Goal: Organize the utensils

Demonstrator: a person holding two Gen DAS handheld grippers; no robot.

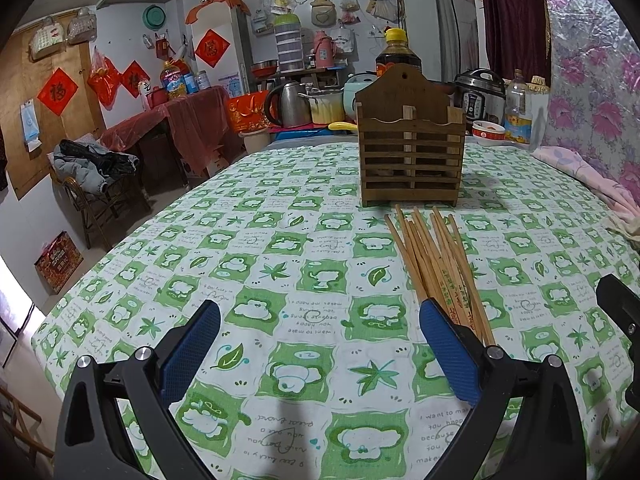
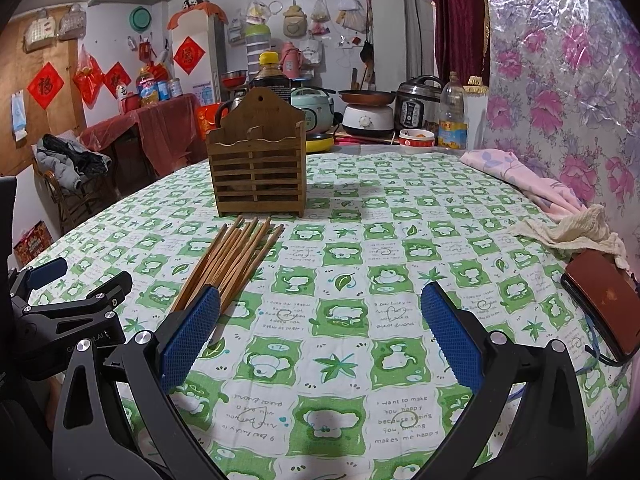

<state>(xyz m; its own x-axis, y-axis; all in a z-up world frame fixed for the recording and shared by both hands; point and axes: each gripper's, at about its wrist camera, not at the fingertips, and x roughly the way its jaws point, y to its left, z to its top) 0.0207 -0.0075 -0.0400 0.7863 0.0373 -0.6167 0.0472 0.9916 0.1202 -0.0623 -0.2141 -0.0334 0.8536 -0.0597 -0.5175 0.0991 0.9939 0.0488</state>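
Observation:
Several wooden chopsticks (image 1: pixel 436 264) lie in a loose fan on the green patterned tablecloth (image 1: pixel 304 240), just in front of a slatted wooden utensil holder (image 1: pixel 412 152). My left gripper (image 1: pixel 320 320) is open above bare cloth; its right pad sits against the near ends of the chopsticks. In the right wrist view the chopsticks (image 2: pixel 232 260) run from the holder (image 2: pixel 260 168) toward my right gripper's left pad. My right gripper (image 2: pixel 320 308) is open with nothing between its fingers. The left gripper (image 2: pixel 68 300) shows at that view's left edge.
A dark phone in a brown case (image 2: pixel 604 304) and a crumpled cream cloth (image 2: pixel 572 232) lie at the table's right edge beside a pink cloth (image 2: pixel 516 172). Bottles, cookers and a kettle (image 1: pixel 292 104) crowd the far counter. A chair with clothes (image 1: pixel 92 176) stands left.

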